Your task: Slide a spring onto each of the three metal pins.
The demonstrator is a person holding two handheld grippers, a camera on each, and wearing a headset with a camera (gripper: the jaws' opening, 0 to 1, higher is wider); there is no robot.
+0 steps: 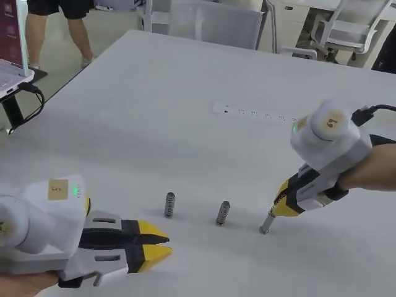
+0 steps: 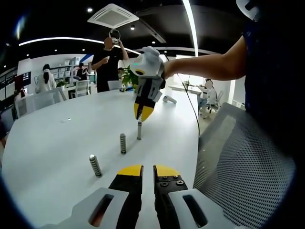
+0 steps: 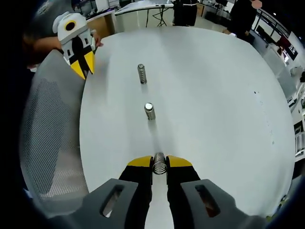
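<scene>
Seating the last spring, by the look of it. The right gripper is clamped on a spring, with the jaws closed to the coil's width and the coil between the yellow tips.

Layout: three pins stand in a row on the white table, toward its near edge and roughly parallel to it.
- The left-hand pin already wears a spring.
- The middle pin already wears a spring.
- The third pin, at the right end of the row, shows bare metal between the table and the right gripper's tips.

Key relation: the third pin sits directly below the right gripper's tips, touching or nearly so. In the right gripper view the held spring is seen almost end-on, so its long axis runs along the jaws and points down at the pin. In the head view the pin appears to lean up toward the tips (that may be camera angle). Whether the coil has caught the pin's top, I cannot tell. My judgement is that the next move is a push straight down that shared axis. Any tilt risks jamming the coil or tipping the pin.

The left gripper hovers by the near edge, just beside the left-hand pin and well apart from the third. Its jaws are parted by a narrow gap with nothing between them. The right gripper is plainly the nearer tool.
</scene>
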